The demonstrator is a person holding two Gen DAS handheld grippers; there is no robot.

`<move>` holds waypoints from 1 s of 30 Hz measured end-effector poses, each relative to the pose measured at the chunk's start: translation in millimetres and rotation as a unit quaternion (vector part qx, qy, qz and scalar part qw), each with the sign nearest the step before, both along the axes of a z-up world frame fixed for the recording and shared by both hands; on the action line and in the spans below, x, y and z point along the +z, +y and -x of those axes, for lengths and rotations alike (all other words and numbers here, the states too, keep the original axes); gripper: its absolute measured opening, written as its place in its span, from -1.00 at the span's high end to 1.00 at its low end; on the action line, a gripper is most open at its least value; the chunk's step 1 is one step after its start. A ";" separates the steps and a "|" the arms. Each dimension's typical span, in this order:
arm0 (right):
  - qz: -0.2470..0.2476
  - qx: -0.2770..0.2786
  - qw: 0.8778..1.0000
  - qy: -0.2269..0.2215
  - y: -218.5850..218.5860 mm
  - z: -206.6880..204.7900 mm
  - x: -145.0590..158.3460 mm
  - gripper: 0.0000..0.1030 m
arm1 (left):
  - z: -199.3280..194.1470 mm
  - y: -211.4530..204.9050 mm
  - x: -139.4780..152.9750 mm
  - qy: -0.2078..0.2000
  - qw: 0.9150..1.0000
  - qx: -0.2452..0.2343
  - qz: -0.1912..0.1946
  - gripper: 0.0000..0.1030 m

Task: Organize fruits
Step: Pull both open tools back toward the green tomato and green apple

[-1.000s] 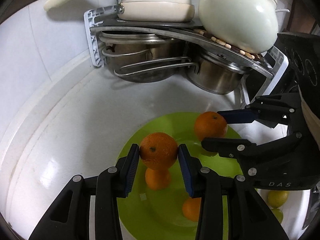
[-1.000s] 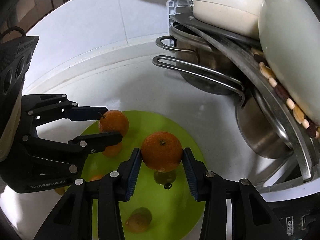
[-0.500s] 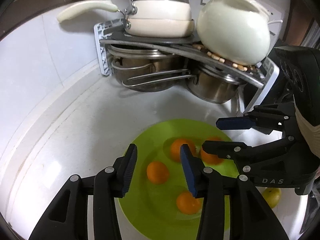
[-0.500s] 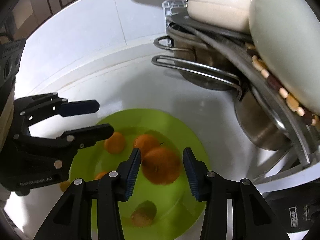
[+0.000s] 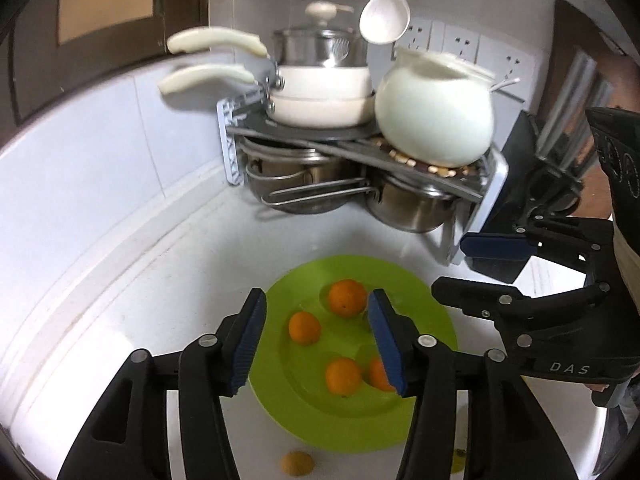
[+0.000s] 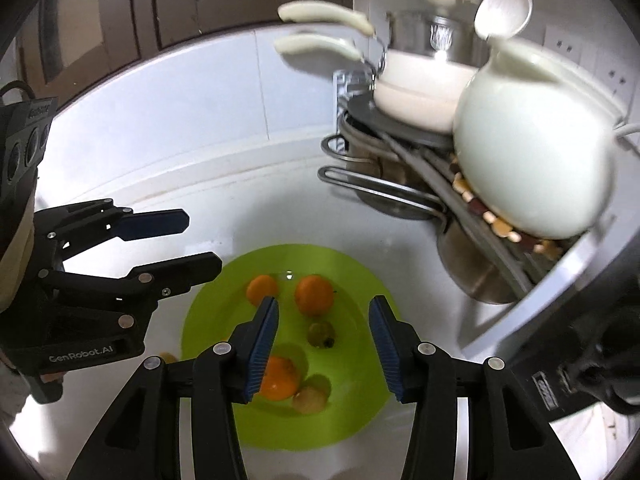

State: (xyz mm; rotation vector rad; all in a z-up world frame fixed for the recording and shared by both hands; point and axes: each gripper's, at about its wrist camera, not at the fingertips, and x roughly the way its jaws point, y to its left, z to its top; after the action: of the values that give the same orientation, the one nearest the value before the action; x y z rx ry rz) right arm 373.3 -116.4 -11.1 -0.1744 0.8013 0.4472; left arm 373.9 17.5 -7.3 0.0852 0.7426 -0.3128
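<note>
Released since a second ago: both oranges (image 5: 347,297), now lying loose on green plate (image 5: 432,312), frame centre. Left gripper (image 5: 318,334) and right gripper (image 6: 323,342) raised, jaws apart, empty. Round, firm, prone to roll; best pinched across the middle.

orange (image 5: 378,374) half behind tongs pad, yellow fruit (image 5: 458,455) mostly hidden, kettle (image 6: 532,168) blurred

Bright even light, glare on white counter (image 5: 120,280); strong fisheye edges; right view motion-blurred.
</note>
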 end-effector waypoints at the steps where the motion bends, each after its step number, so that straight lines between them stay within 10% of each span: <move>1: 0.000 -0.001 1.000 -0.008 0.5 4.7 2.9 0.06 | 6.0 -0.3 3.5 -0.004 1.000 -0.002 0.002 -0.05; 14: 0.004 -0.046 0.995 -0.087 -18.8 84.1 38.2 -0.23 | 71.6 -7.3 31.5 -0.054 0.998 -0.011 0.008 -0.27; 30: -0.011 -0.084 0.994 -0.072 -34.0 145.2 16.4 -0.24 | 127.1 -17.5 13.6 -0.057 0.998 -0.034 0.002 -0.43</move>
State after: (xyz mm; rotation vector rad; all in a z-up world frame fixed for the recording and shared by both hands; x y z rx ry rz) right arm 228.1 -150.5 5.3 -0.1157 0.6624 0.2811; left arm 246.8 0.0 6.3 0.1237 0.6275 -0.3713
